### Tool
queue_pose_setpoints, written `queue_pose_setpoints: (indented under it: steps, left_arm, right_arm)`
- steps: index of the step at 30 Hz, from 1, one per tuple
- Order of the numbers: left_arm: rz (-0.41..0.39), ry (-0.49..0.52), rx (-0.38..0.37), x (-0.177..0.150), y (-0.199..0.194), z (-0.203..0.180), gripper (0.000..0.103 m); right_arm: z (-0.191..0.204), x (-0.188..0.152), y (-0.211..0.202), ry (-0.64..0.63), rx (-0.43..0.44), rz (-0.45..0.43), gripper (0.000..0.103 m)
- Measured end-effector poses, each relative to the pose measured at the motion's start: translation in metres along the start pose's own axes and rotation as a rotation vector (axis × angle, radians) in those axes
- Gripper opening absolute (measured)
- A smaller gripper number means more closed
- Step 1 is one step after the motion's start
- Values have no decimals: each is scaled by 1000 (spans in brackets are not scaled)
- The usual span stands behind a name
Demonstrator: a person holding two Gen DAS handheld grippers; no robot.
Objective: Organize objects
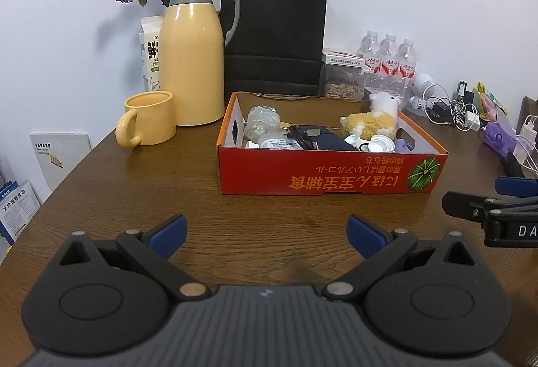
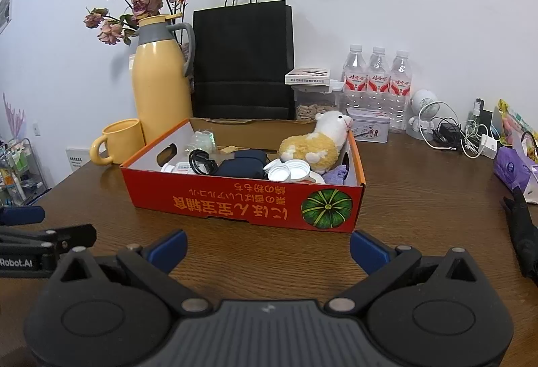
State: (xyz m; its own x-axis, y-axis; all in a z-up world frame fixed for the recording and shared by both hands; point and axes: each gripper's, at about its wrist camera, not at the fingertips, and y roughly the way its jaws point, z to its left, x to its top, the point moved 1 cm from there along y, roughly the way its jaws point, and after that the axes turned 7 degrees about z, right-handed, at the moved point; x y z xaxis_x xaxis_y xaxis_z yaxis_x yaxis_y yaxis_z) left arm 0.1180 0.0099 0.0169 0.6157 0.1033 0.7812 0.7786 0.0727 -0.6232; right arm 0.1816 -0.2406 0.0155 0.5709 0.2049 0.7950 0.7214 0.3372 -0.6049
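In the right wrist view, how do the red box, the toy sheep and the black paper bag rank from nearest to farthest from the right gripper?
1. Red box, directly ahead of the right gripper.
2. Toy sheep, inside the box, right end.
3. Black paper bag, behind the box at the wall.

Table [image 1: 134, 185]: dark wood w/ visible grain, matt. Box [image 1: 302, 172]: red printed cardboard, white inside. Flask [image 1: 191, 64]: glossy yellow plastic, grey collar. Mug [image 1: 148, 123]: smooth yellow. Sheep toy [image 2: 316, 141]: fluffy cloth. Bag [image 1: 275, 34]: matt black paper. Bottles [image 2: 376, 81]: clear plastic.
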Motion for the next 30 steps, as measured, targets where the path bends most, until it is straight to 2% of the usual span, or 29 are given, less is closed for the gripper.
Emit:
queue_pose_setpoints:
  steps: [30]
  left_arm:
    - [-15,-16,-5,0,-4,1,103]
  right_arm:
    - [1,-1,2,0,-7,6,103]
